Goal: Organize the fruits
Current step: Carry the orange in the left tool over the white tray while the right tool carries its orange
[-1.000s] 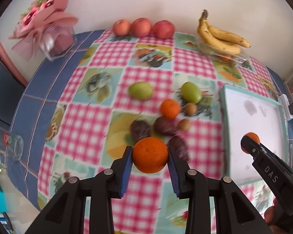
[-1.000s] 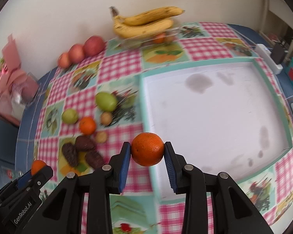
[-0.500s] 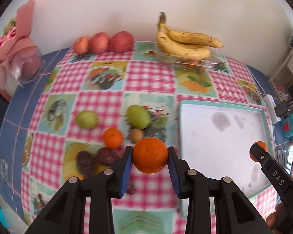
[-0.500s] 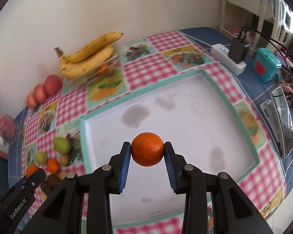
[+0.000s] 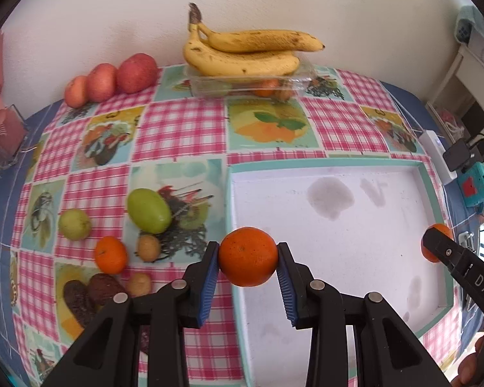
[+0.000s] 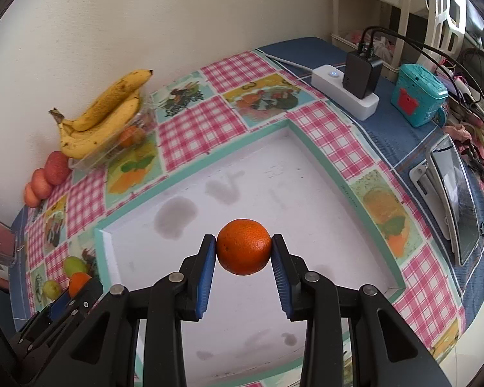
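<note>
Round orange fruit number one is pinched between the blue pads of the left tongs, hanging right over the near-left rim of the big white tray with the teal border. The second round orange is squeezed the same way in the right tongs, and that one sits out over the middle of the tray floor. The tray itself is bare apart from a few grey smudges, so loads of open room inside, with the raised teal edge all the way round. Left of the tray on the pink checked tabletop there's a loose bunch lying close together: a big green mango-ish fruit, a smaller green round fruit, a small orange tangerine, two little brown kiwis and a couple of dark brown wrinkly fruits. Back by the wall, a bunch of spotty yellow bananas rests on a clear plastic box, with three red apples lined up to its left. On the right side, beyond the tray's edge, sit a white power strip with a black charger, a teal box and a tablet on a stand, all clear of the tray.
</note>
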